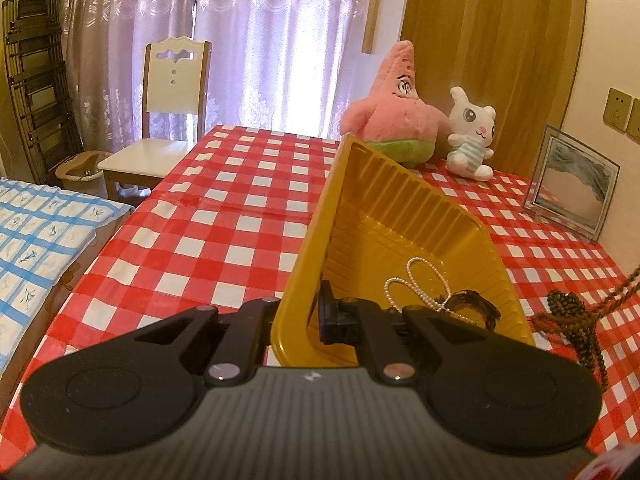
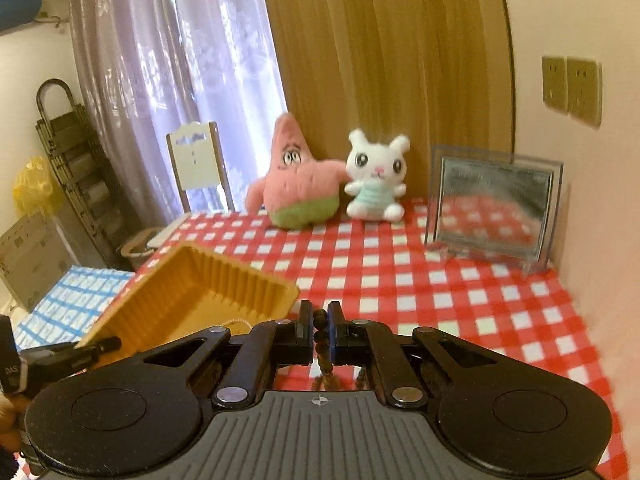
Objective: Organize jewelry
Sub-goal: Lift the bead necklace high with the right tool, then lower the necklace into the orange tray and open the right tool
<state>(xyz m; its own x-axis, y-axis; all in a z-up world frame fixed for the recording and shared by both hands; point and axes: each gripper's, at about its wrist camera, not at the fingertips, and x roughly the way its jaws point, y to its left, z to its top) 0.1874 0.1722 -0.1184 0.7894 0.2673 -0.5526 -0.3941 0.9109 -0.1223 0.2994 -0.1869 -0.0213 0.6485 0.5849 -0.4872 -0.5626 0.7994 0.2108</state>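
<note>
Checkered table open, beads apparently clamped

A pink starfish plush touches a white bunny plush beside a mirror.

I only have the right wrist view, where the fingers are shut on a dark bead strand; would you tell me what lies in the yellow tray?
Observer: A white pearl necklace and a dark band-like piece lie at the near end of the yellow tray.
Operator: Thank you. Is the tray flat on the table?
Observer: No, it is tilted, and the left gripper is shut on its near wall.
Operator: Does my strand hang free?
Observer: No. Much of the bead strand is bunched on the checked tablecloth right of the tray, with one length rising out of frame.
</note>
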